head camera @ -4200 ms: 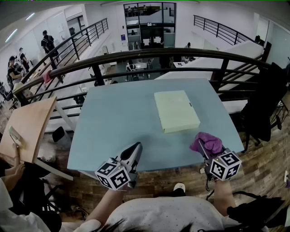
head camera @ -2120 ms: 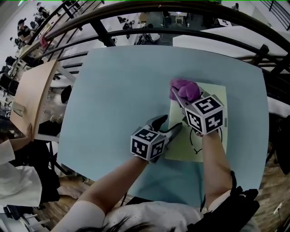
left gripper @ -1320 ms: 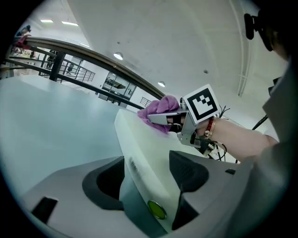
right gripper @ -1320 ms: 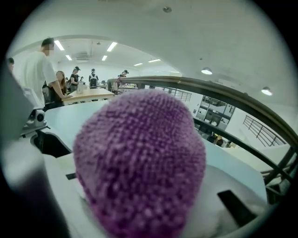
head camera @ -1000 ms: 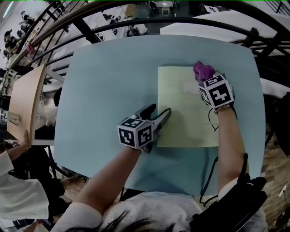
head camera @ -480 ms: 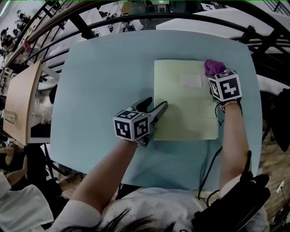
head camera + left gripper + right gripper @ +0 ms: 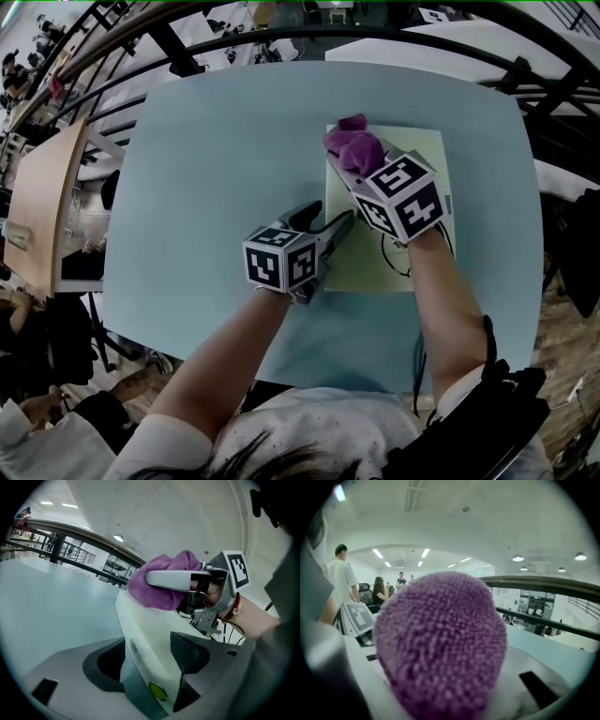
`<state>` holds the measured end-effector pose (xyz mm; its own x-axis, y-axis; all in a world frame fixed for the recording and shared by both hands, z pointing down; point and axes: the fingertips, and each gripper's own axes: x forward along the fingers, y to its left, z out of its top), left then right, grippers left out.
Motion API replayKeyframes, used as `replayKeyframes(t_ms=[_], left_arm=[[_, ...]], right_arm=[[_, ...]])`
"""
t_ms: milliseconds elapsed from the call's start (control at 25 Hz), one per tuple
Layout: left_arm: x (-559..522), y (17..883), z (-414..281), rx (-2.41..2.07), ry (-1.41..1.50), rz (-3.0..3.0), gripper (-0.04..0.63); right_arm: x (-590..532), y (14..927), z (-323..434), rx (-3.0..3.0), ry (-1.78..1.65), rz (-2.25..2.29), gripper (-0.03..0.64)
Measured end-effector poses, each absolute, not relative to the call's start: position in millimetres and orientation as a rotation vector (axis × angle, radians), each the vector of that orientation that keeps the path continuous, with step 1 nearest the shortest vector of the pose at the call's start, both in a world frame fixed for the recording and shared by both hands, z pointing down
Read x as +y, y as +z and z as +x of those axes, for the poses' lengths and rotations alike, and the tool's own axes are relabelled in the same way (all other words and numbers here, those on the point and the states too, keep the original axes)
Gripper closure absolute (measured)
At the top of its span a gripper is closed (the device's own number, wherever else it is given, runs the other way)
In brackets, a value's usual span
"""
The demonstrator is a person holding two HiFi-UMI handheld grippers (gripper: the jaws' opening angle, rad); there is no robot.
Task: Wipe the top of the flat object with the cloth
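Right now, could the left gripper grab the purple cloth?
Probably not. The left gripper is clamped on the flat object's edge, and the right gripper holds the cloth at the far end of its top. The left one would have to let go first.

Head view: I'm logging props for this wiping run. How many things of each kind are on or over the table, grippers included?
flat object: 1
cloth: 1
grippers: 2, the left gripper and the right gripper
Total: 4
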<state>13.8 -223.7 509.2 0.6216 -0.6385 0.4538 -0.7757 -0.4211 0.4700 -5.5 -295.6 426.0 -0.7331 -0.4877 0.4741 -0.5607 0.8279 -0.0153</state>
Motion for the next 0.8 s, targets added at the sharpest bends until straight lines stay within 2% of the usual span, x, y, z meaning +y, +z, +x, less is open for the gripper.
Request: replayKeyframes(t_ms=[120,360,800], left_arm=[[-223,508,13,-1.108,0.268,2.185,0.299],[-223,509,12,-1.121,0.271,2.197,0.299],[-224,509,11,-1.127,0.289,2.217,0.299]], right_arm=[[-283,452,-28,-2.452,0.226,0.653,0.584],[-287,487,-8,-2.278,0.142,0.711,0.584],[-307,490,106,-2.128,0.264,1.041,0.584]])
